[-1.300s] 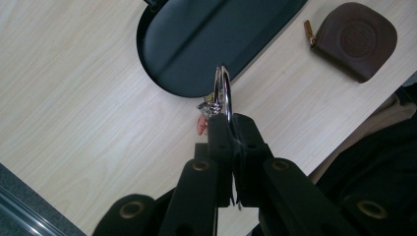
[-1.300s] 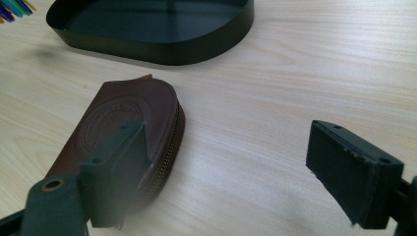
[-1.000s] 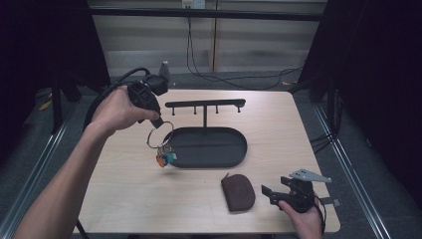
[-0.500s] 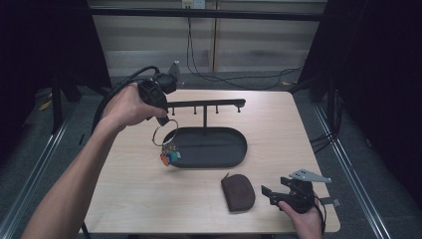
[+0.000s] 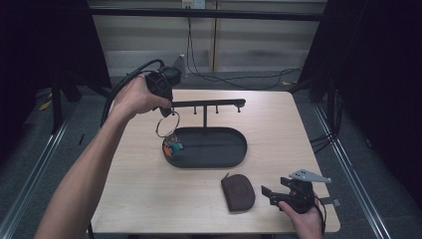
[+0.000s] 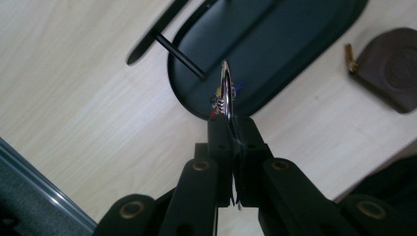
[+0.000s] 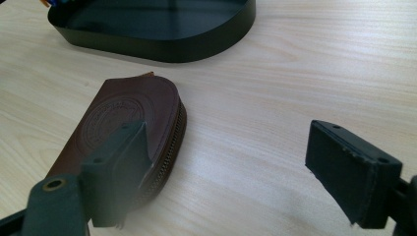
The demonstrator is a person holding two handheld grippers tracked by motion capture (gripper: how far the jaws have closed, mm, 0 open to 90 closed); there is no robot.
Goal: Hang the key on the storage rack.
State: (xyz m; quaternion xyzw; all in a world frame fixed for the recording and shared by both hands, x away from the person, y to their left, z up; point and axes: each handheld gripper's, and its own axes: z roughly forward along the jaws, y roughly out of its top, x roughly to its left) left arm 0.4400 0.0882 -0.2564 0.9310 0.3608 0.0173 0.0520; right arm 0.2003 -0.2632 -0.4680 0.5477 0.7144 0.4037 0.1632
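Observation:
My left gripper [image 5: 166, 110] is held high over the table's back left, shut on a silver key ring [image 5: 167, 124]. Coloured keys [image 5: 172, 148] dangle from the ring over the left end of a black oval tray [image 5: 234, 157]. The gripper sits just under the left end of the black hook bar [image 5: 209, 104]. In the left gripper view the jaws [image 6: 231, 125] pinch the ring [image 6: 225, 86] edge-on above the tray [image 6: 295, 39]. My right gripper [image 5: 278, 195] rests open at the front right, beside a brown zip pouch [image 5: 238, 191]. In its own view the open gripper [image 7: 236, 167] has the pouch [image 7: 118, 118] by its left finger.
The hook bar stands on a post [image 5: 204, 117] rising from the tray and carries small pegs underneath. Cables [image 5: 199, 55] run along the floor behind the table. The table's front edge [image 5: 209, 232] lies close to the right hand.
My left gripper has risen and shifted right with the key ring, bringing it up to the left end of the hook bar. The right gripper has stayed put.

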